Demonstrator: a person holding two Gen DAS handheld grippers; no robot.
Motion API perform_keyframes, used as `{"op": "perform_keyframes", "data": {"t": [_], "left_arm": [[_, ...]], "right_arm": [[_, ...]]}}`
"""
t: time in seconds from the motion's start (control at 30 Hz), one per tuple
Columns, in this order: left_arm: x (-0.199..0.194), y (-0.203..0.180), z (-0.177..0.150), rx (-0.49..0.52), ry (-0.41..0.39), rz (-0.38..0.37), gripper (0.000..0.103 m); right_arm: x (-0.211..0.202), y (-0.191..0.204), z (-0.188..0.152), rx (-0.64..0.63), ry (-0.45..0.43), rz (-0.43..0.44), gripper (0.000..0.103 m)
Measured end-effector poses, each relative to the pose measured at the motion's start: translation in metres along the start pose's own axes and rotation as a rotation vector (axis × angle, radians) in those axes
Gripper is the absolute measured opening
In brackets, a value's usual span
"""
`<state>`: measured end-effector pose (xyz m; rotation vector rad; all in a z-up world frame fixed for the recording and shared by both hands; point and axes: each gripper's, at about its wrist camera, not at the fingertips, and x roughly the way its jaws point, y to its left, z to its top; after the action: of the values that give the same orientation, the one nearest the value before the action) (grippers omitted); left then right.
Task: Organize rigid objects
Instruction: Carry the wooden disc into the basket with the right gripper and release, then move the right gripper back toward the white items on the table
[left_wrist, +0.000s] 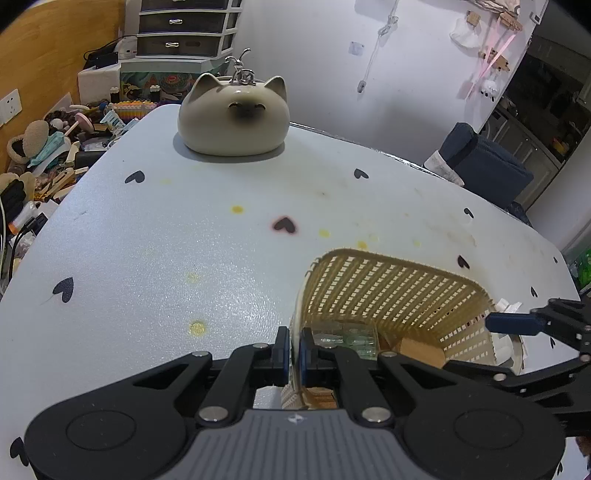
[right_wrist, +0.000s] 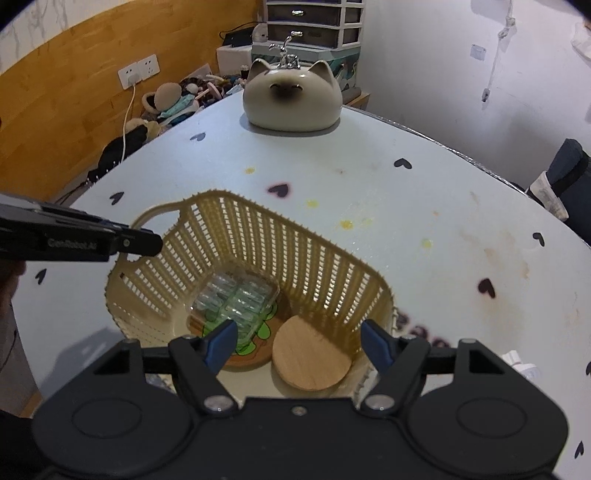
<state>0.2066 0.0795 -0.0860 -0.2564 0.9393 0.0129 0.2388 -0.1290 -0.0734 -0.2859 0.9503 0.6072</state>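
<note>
A beige lattice plastic basket (right_wrist: 303, 251) stands on the white heart-print table (right_wrist: 424, 192). Inside lie a clear plastic case (right_wrist: 236, 299) on a coaster with a green figure (right_wrist: 264, 330), and a round wooden disc (right_wrist: 310, 354). My left gripper (left_wrist: 293, 350) is shut on the basket's left rim (left_wrist: 295, 325); its arm shows at the left of the right wrist view (right_wrist: 81, 240). My right gripper (right_wrist: 299, 341) is open and empty, hovering over the basket's near side; one of its fingers (left_wrist: 513, 323) shows in the left wrist view above the basket's right rim.
A cat-shaped ceramic ornament (left_wrist: 232, 118) with a metal clip on top sits at the table's far edge. Clutter (left_wrist: 44, 155) and a drawer unit (left_wrist: 184, 29) lie beyond the left edge. A dark blue chair (left_wrist: 484, 166) stands at the far right. White paper scraps (right_wrist: 521, 363) lie right of the basket.
</note>
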Motion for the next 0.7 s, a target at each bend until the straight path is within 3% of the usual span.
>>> {"op": "perform_keyframes", "data": {"t": [0.47, 0.7], "left_arm": [[-0.002, 0.0, 0.001, 0.005, 0.007, 0.005, 0.006], [-0.002, 0.0, 0.001, 0.007, 0.007, 0.006, 0.006]], "right_arm": [[-0.069, -0.007, -0.005, 0.07, -0.149, 0.022, 0.081], [-0.098, -0.028, -0.018, 0.147, -0.248, -0.045, 0.089]]}}
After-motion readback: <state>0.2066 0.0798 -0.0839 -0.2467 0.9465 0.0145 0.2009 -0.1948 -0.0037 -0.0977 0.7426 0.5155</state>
